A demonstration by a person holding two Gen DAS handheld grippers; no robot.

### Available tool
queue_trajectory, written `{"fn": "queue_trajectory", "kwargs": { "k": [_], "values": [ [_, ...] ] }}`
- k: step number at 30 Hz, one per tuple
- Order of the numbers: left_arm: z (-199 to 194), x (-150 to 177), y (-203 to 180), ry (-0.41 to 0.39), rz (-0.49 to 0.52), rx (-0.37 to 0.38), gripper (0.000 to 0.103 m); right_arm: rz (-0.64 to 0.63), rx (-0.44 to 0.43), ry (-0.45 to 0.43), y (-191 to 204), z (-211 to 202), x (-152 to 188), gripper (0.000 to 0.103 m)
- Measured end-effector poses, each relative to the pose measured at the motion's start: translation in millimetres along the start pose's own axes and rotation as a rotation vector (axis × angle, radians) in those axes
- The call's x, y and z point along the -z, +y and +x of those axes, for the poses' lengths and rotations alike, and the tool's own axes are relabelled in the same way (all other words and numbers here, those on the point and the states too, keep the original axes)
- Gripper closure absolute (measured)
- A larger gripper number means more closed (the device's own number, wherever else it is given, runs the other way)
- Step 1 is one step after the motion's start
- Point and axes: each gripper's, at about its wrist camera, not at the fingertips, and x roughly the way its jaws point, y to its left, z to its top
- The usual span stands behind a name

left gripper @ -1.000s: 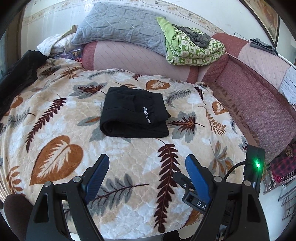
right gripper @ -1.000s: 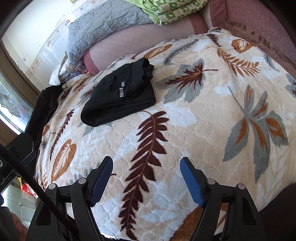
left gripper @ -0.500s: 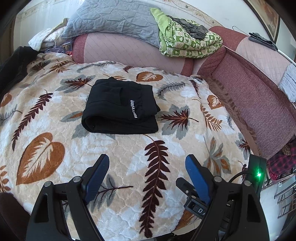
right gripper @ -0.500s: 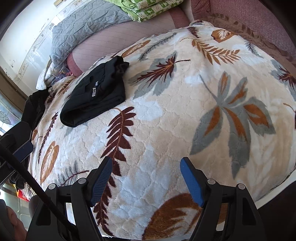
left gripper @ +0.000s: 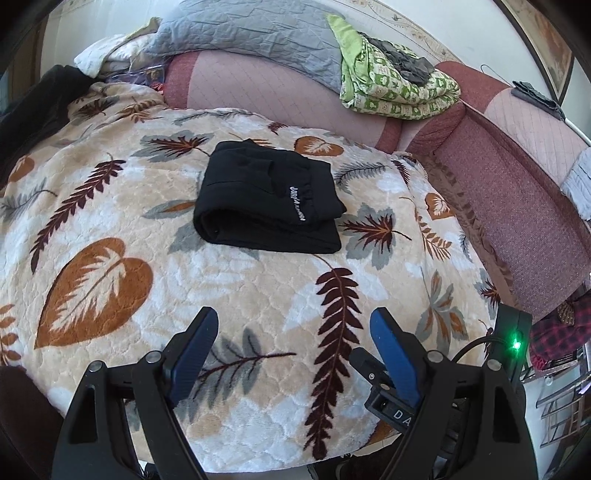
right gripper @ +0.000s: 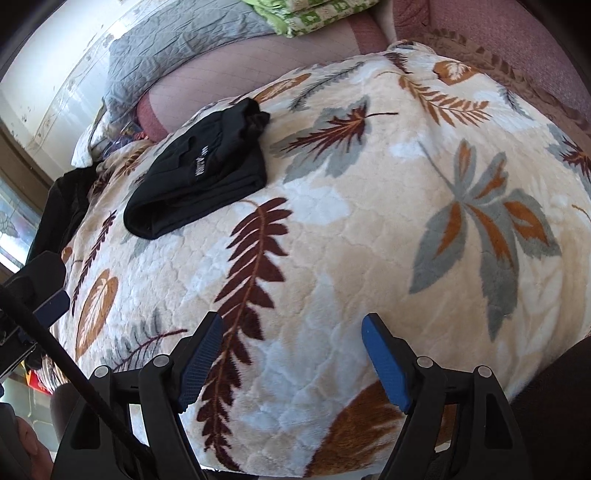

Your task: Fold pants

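Observation:
The black pants [left gripper: 267, 203] lie folded into a compact rectangle with white lettering on top, on the leaf-patterned blanket [left gripper: 240, 288]. They also show in the right wrist view [right gripper: 201, 173], at the far left of the blanket. My left gripper [left gripper: 293, 325] is open and empty, held above the blanket's near edge, well short of the pants. My right gripper [right gripper: 291, 328] is open and empty, also near the front edge and to the right of the pants. The right gripper's body [left gripper: 511, 339] with a green light shows in the left wrist view.
A pink sofa back [left gripper: 258, 92] runs behind and along the right. A grey quilt [left gripper: 255, 29] and a green folded blanket [left gripper: 391, 85] lie on it. Dark clothing [left gripper: 33, 107] sits at the far left. The left gripper [right gripper: 44, 295] shows at the left of the right wrist view.
Both grippers stayed open and empty and shifted only slightly. In both views the pants slid left half a second ago and have since swung back right. The pants themselves have not moved.

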Motion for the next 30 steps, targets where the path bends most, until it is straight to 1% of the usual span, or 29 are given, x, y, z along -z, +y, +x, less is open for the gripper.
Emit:
{"fn": "queue_trajectory", "kwargs": {
  "k": [7,10,14,18,21,30],
  "values": [
    [-11.6,1.3,24.3,-0.016,-0.052,0.001,0.019,-0.06,0.01,0.019,29.4,5.7,6.8,0.021],
    [-7.3,2.7,31.6,-0.002,-0.08,-0.003,0.019,-0.093,0.016,0.023,37.9,6.7,8.3,0.021],
    [2.6,4.6,30.1,0.024,-0.09,-0.009,0.019,-0.106,0.025,0.008,36.5,7.1,7.0,0.021],
    [8.8,6.7,20.6,0.036,-0.055,-0.027,0.019,-0.084,0.015,0.02,28.7,15.1,6.1,0.021],
    [13.0,7.1,16.2,0.044,-0.04,-0.037,0.019,-0.089,0.009,0.008,28.0,17.2,5.4,0.019],
    [19.7,7.4,18.6,0.054,-0.051,-0.055,0.019,-0.109,-0.002,-0.015,27.0,23.1,2.8,0.016]
  ]
}}
